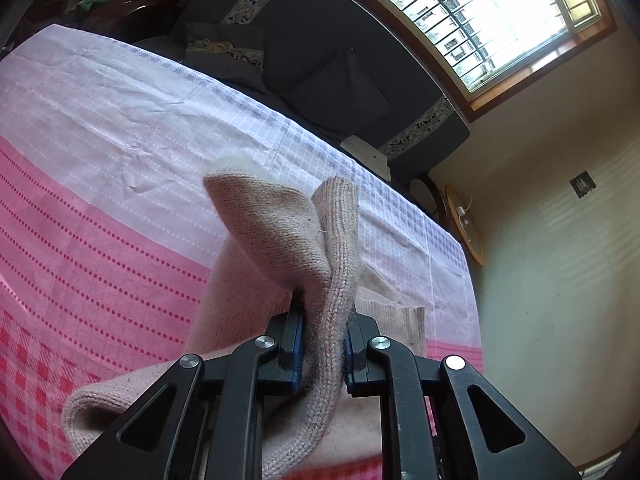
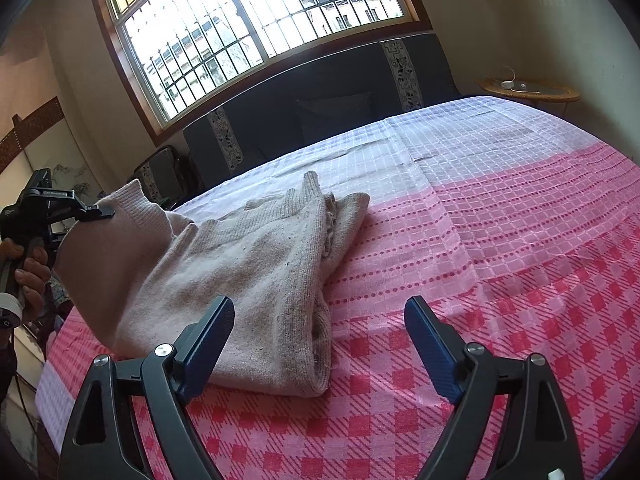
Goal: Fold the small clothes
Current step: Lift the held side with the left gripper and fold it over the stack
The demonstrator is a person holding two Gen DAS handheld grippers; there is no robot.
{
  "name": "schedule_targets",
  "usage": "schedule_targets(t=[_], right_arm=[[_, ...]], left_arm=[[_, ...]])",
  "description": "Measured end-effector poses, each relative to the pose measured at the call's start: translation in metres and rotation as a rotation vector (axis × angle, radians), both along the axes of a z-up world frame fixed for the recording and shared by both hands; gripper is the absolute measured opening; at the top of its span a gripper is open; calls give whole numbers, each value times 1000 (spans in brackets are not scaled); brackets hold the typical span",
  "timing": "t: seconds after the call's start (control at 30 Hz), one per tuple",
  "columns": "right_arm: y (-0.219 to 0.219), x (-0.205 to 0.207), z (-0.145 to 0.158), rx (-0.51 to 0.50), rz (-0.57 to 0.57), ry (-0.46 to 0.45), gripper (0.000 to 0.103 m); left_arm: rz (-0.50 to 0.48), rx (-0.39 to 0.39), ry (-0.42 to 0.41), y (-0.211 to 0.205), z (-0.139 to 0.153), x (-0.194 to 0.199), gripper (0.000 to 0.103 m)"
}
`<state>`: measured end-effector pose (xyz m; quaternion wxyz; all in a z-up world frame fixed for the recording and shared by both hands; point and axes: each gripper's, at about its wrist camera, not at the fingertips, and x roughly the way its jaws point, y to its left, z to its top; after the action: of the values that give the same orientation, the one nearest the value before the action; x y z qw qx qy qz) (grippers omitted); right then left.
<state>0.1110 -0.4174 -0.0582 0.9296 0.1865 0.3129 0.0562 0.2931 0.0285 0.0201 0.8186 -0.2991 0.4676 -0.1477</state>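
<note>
A beige knit sweater (image 2: 248, 260) lies partly folded on the pink and white checked cloth (image 2: 500, 240). My left gripper (image 1: 323, 344) is shut on a ribbed edge of the sweater (image 1: 276, 240) and holds that part up off the cloth. In the right wrist view the left gripper (image 2: 96, 214) shows at the far left, with the lifted flap hanging from it. My right gripper (image 2: 319, 304) stands open just above the sweater's near right corner, with nothing gripped between its blue pads (image 2: 208, 344).
A dark sofa back (image 2: 340, 80) runs along the far edge of the cloth, under a barred window (image 2: 256, 20). A round wicker side table (image 2: 528, 90) stands at the far right. A person's hand (image 2: 28, 276) holds the left gripper's handle.
</note>
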Motion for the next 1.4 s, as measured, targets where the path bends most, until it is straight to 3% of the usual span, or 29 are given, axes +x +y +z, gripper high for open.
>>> schedule_targets(t=[0.27,0.67,1.4], right_arm=[[0,-2,1,3,3,-5,87],[-2,-4,2,11,2,-16,88],[1,-7,4,23,23,-29,89]], left_arm=[[13,-1,4,8,2,-2,14],[-57,-6,-61,-41,20,-12,13],[-107,-52,-8,-123,1,-9,13]])
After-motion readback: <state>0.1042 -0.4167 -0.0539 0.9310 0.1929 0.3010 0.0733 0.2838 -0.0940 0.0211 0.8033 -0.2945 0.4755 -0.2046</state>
